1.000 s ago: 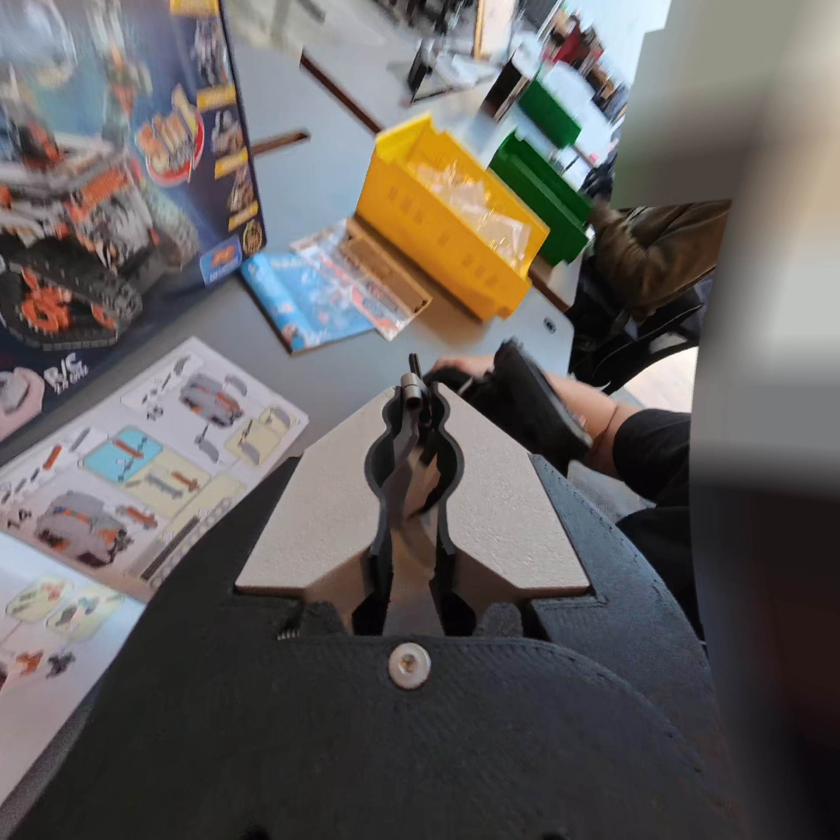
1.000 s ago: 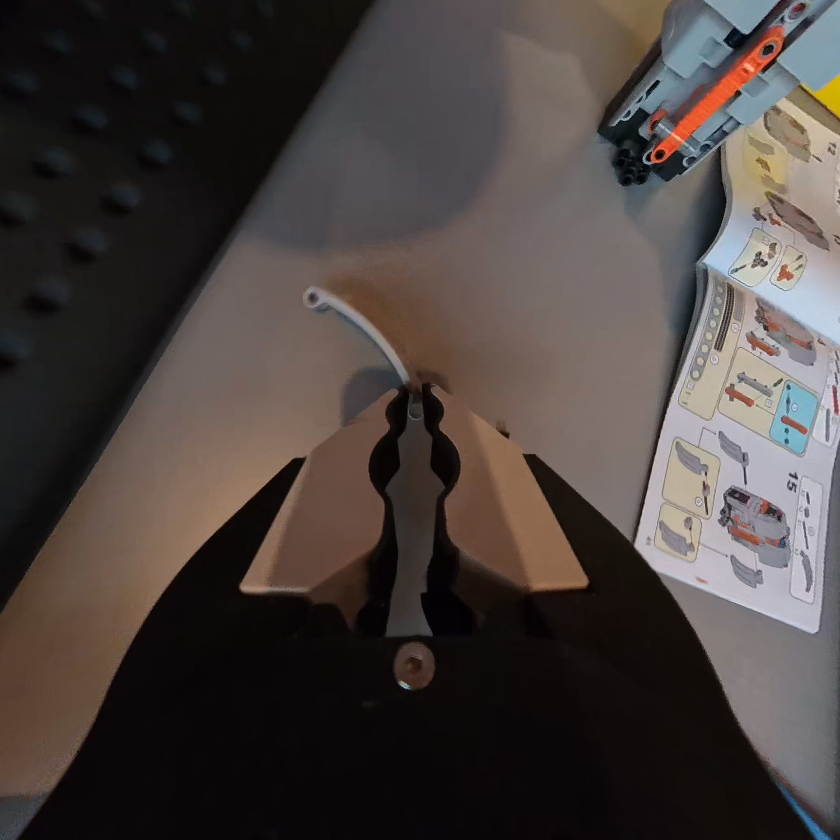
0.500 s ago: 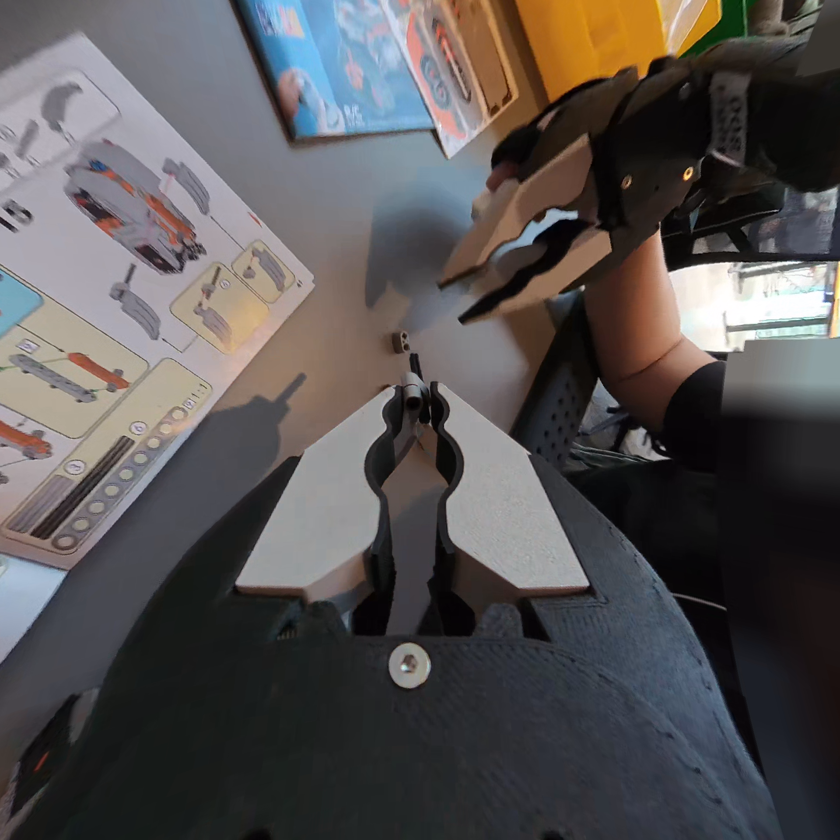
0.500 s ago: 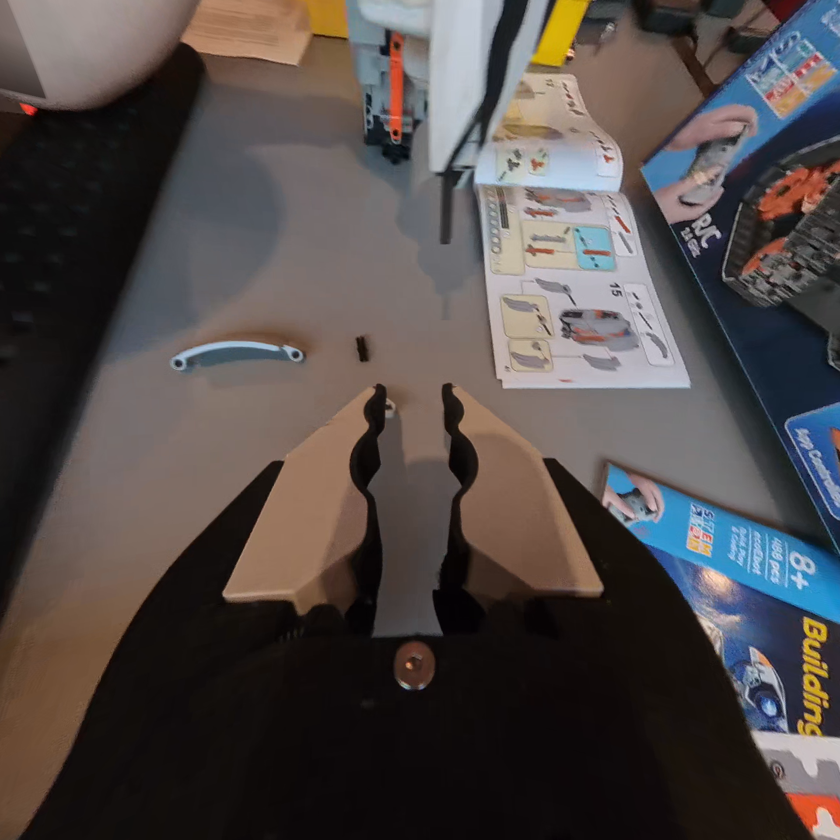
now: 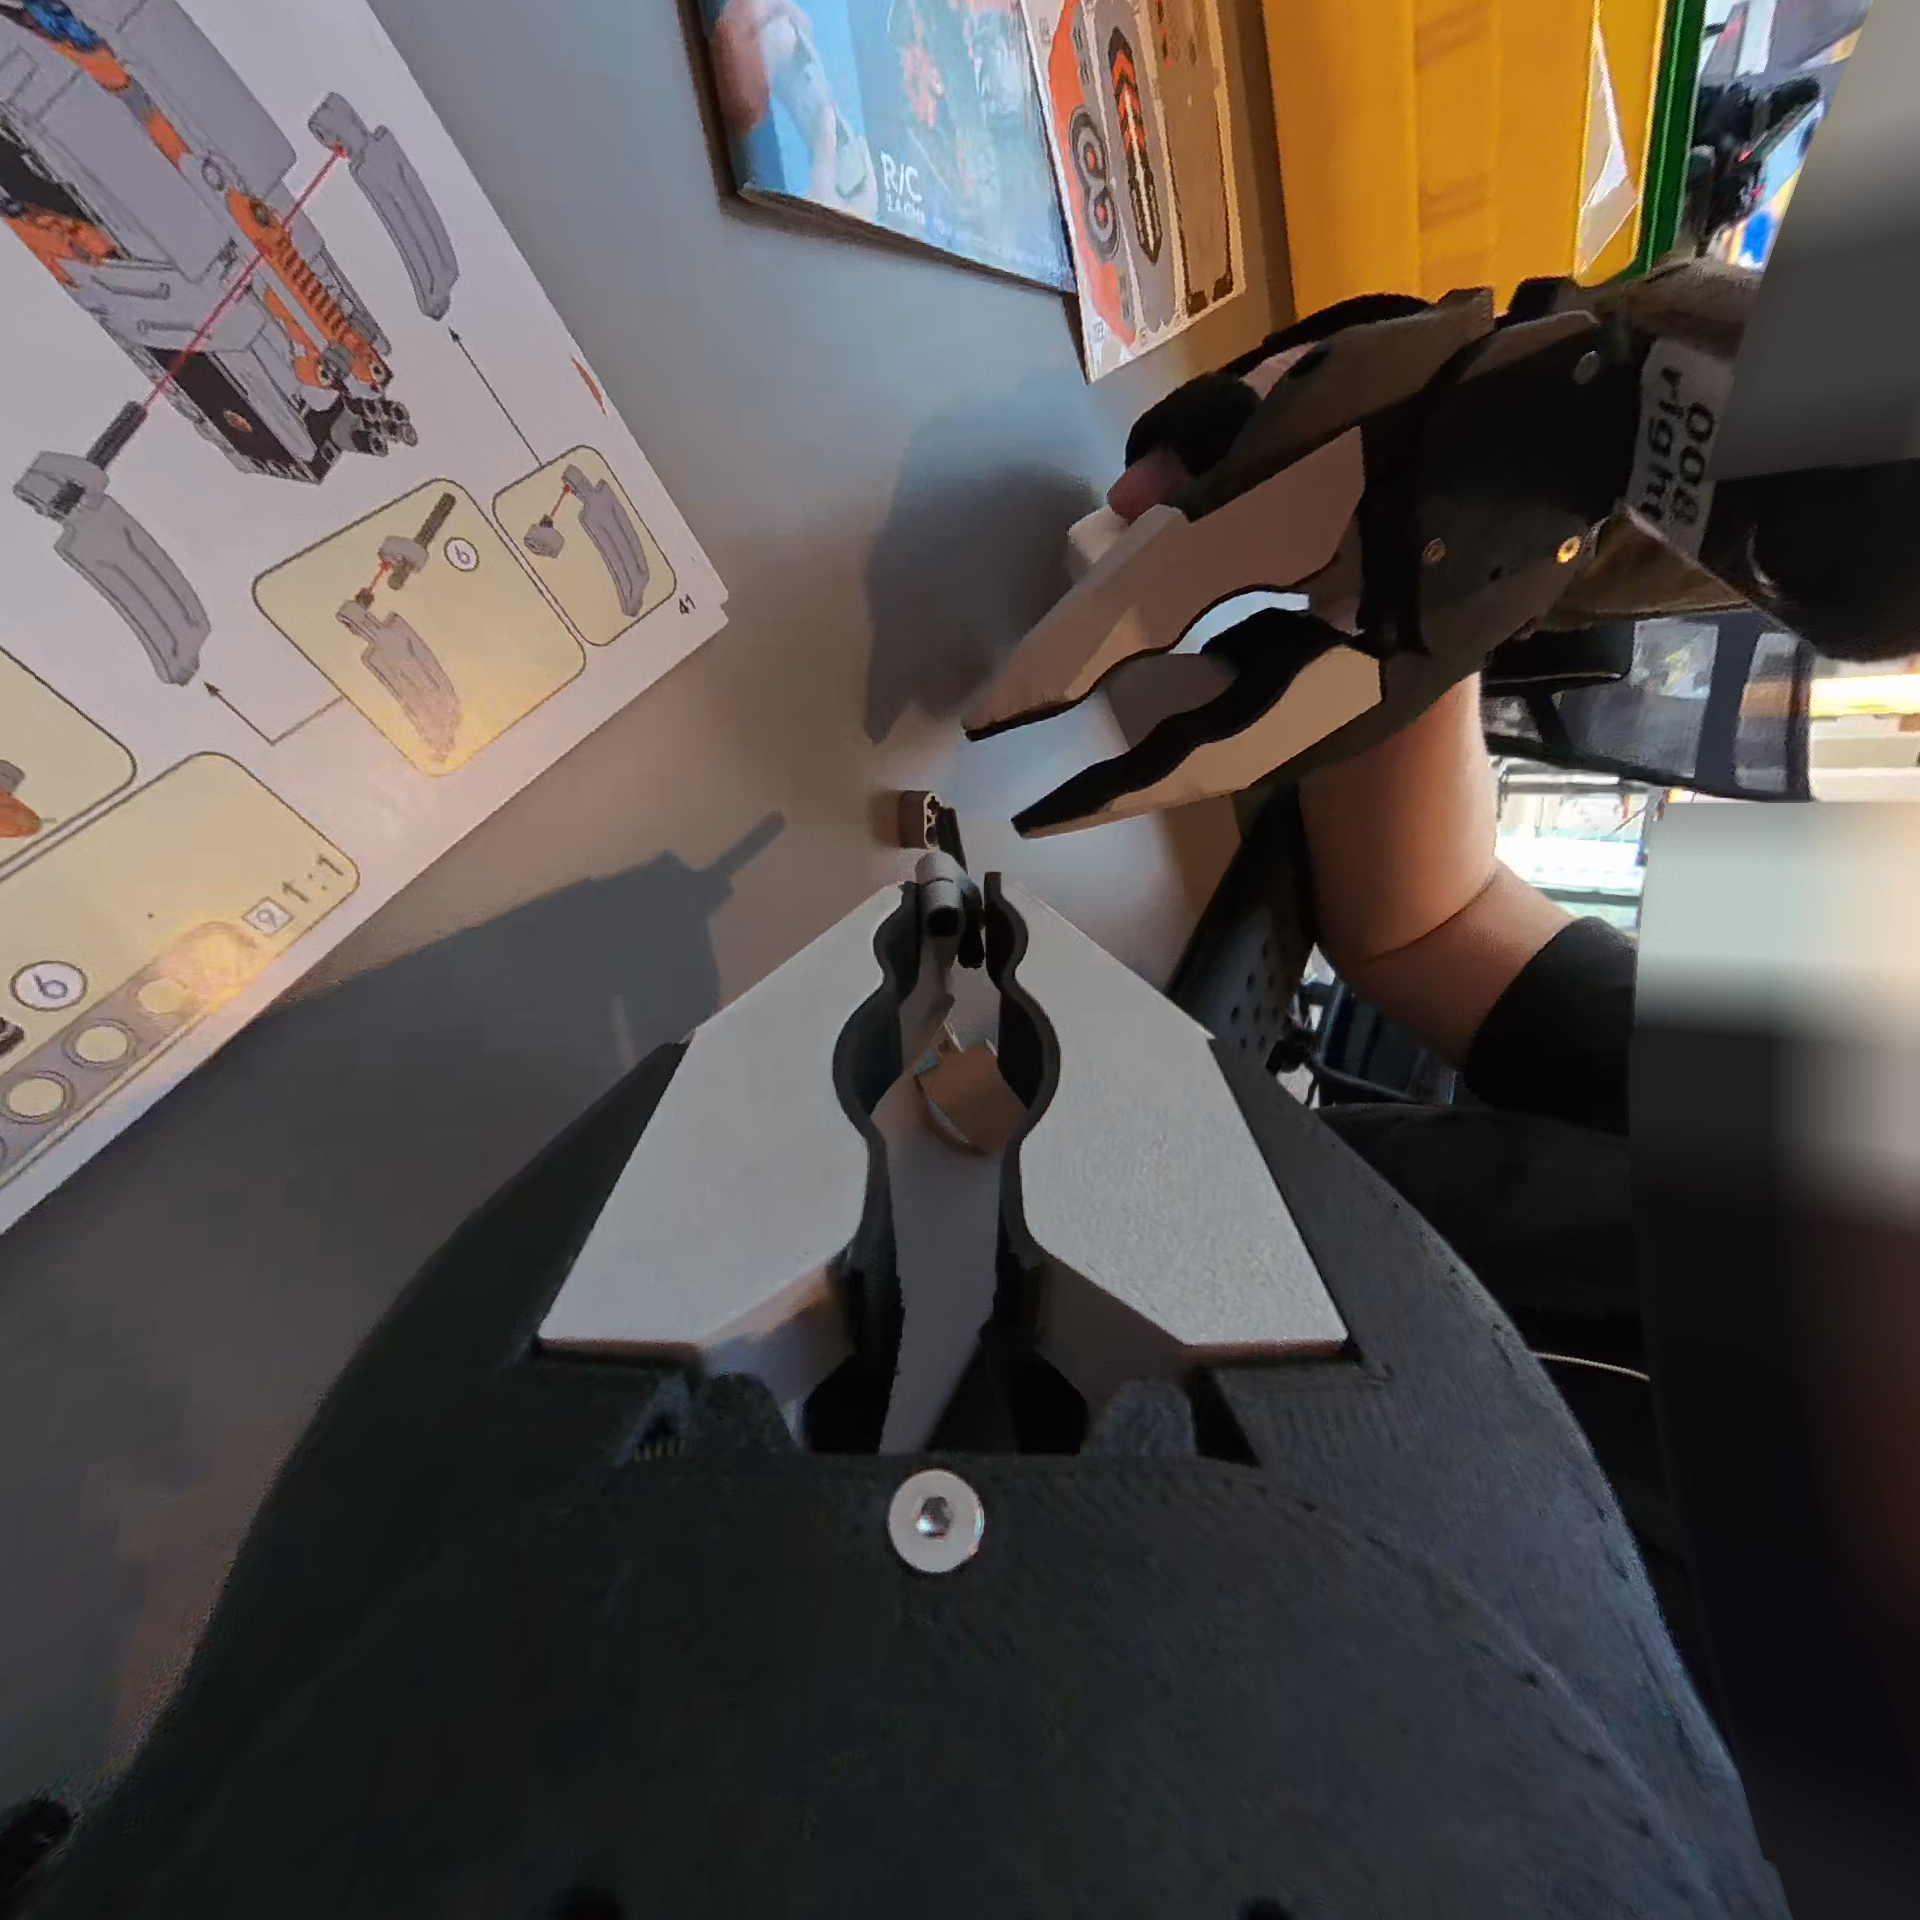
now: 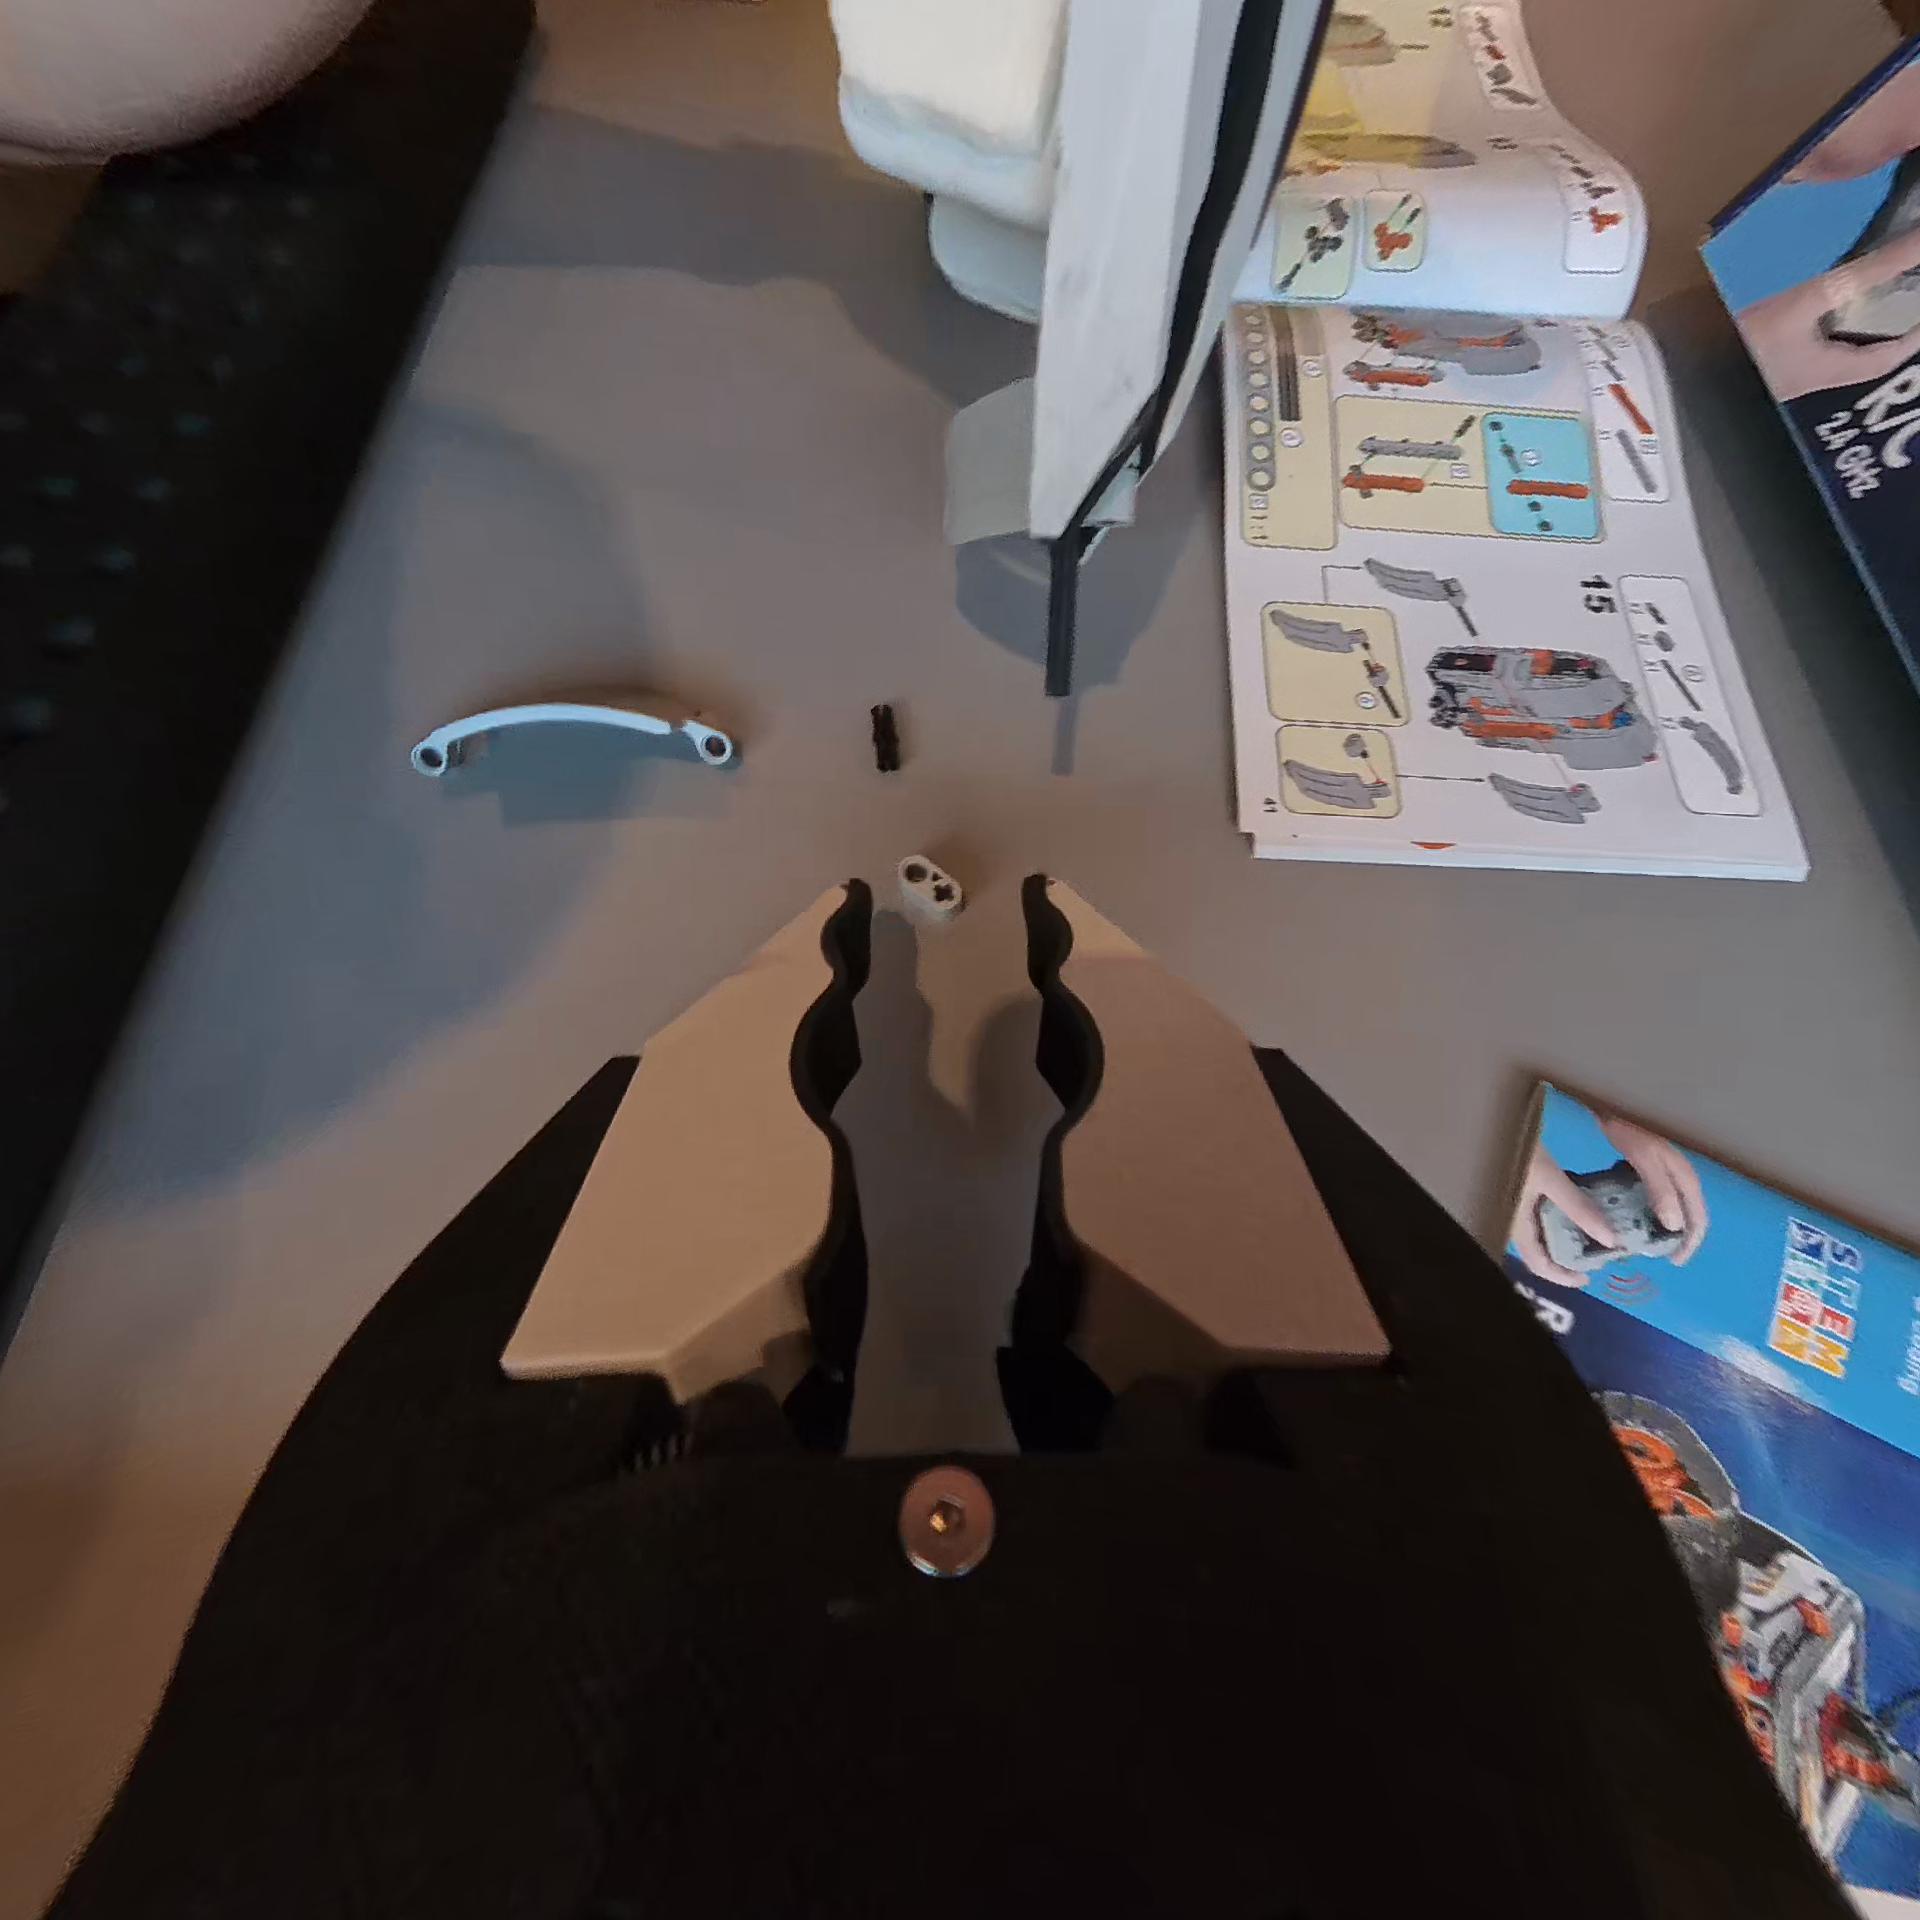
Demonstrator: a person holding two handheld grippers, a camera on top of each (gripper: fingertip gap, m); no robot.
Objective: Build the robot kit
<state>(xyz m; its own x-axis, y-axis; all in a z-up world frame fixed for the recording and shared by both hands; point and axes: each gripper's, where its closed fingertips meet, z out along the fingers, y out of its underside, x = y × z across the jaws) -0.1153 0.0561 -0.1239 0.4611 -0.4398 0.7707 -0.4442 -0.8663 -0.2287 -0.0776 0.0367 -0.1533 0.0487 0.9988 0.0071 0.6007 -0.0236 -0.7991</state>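
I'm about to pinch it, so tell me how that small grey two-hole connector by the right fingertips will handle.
The grey connector looks like rigid plastic, so probably stiff and very light. It lies on the smooth table and may skid if nudged. Its rounded ends and small size could let it twist out from the open right gripper.

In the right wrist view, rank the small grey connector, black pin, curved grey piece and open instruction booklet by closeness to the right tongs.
From the right tongs, which are open:
1. Small grey connector, between the tips.
2. Black pin, just ahead.
3. Curved grey piece, ahead-left.
4. Open instruction booklet, ahead-right; its near corner rivals the curved piece, too close to call.
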